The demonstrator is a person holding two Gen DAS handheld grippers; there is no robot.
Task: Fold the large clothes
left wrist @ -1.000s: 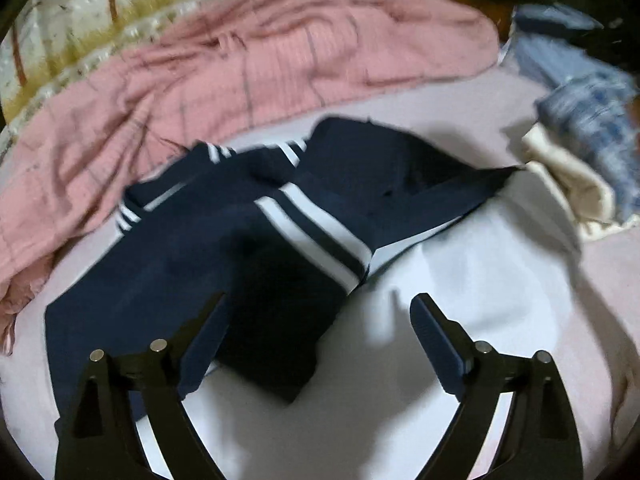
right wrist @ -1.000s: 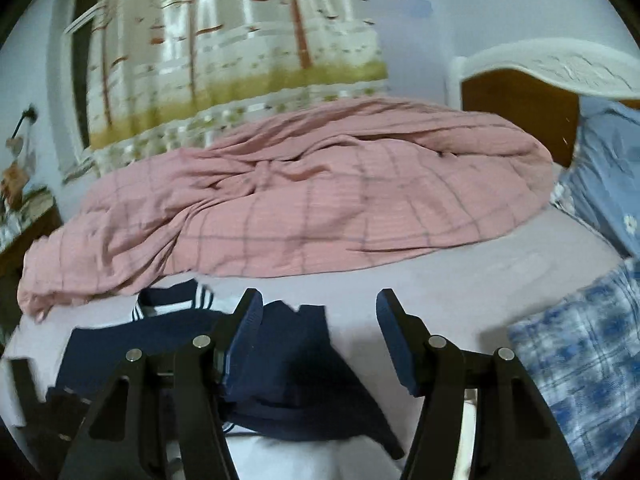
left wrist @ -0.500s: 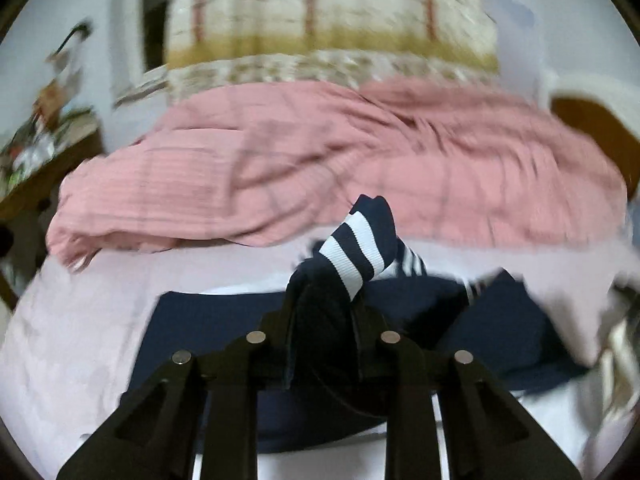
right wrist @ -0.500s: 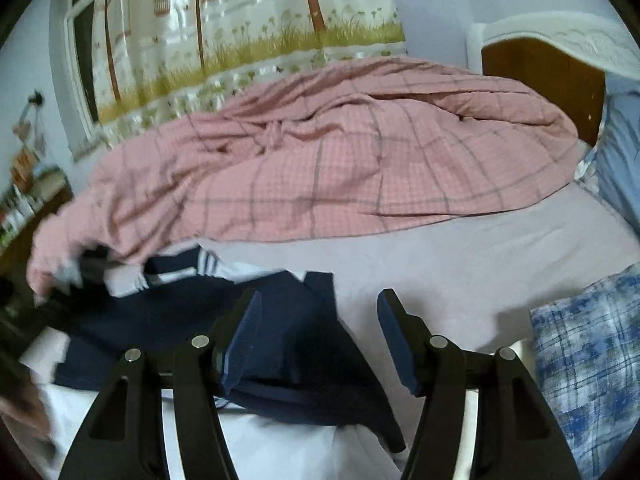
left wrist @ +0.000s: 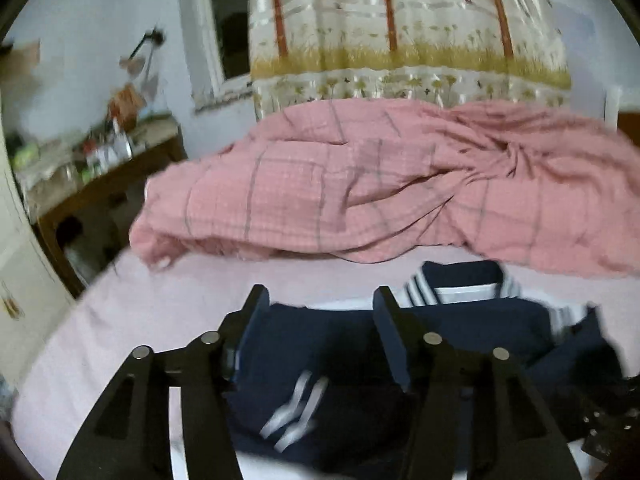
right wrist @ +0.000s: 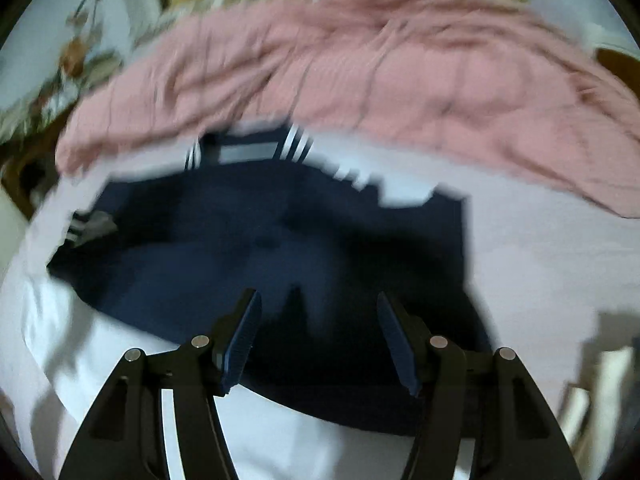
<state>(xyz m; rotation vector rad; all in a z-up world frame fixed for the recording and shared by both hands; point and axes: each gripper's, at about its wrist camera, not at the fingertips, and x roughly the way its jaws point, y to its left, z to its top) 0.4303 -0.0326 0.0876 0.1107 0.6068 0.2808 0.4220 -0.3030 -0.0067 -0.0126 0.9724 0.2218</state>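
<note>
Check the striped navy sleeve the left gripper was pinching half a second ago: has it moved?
Yes. The striped sleeve has dropped from in front of the pink blanket onto the navy top; the left gripper has just opened.

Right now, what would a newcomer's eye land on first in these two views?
The navy top with white stripes, spread on the pale sheet in the foreground. Behind it a rumpled pink blanket fills the far side of the bed, under a tree-print curtain. Both the left gripper and right gripper hang open over the navy cloth, nothing pinched; the left's jaws have just been opening.
</note>
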